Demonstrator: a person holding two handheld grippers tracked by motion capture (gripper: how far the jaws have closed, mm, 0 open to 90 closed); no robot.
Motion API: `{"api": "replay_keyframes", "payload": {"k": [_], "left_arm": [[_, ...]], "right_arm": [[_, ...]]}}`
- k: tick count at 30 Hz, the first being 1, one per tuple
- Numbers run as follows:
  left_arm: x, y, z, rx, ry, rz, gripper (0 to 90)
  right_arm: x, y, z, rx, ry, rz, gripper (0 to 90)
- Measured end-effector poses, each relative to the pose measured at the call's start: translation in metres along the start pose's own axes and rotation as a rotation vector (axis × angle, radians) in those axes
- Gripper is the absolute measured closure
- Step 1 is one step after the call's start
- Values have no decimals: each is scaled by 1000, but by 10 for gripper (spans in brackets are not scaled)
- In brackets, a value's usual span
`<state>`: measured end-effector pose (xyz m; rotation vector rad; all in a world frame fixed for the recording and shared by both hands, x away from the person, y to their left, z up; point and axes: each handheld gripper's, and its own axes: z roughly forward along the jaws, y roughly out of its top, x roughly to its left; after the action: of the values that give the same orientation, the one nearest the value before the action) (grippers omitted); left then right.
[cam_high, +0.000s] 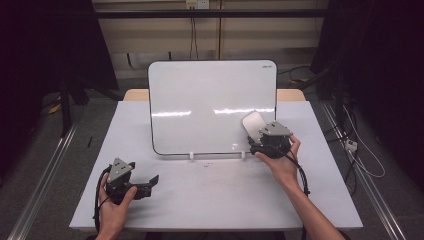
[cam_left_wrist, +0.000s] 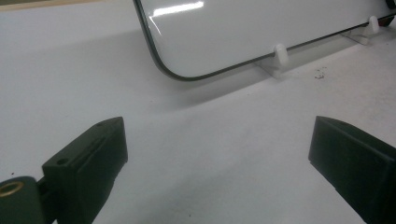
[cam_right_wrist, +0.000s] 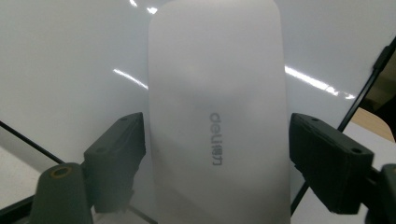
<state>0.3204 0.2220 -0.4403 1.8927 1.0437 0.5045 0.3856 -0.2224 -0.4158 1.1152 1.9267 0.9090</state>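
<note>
Eraser loose against the whiteboard

The eraser (cam_right_wrist: 217, 121) lies on the whiteboard's (cam_high: 200, 100) lower right face between the right hand-held gripper's (cam_right_wrist: 217, 154) parted jaws; ungripped, it may slide down. Left hand-held gripper (cam_left_wrist: 215, 154) gapes empty.

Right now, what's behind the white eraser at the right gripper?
The whiteboard stands directly behind the eraser, which lies between the right gripper's open jaws. The board patch under the eraser is covered, so whether they touch can't be seen.
</note>
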Motion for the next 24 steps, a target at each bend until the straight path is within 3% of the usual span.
{"api": "replay_keyframes", "payload": {"k": [9, 19, 24], "left_arm": [[0, 0, -1, -6, -4, -2, 44], [2, -2, 0, 3, -1, -9, 44], [4, -2, 0, 0, -6, -17, 45]], "right_arm": [[-2, 1, -3, -5, 46, 50, 68], [-7, 5, -12, -45, 79, 89, 46], [-9, 5, -13, -38, 107, 116, 47]]}}
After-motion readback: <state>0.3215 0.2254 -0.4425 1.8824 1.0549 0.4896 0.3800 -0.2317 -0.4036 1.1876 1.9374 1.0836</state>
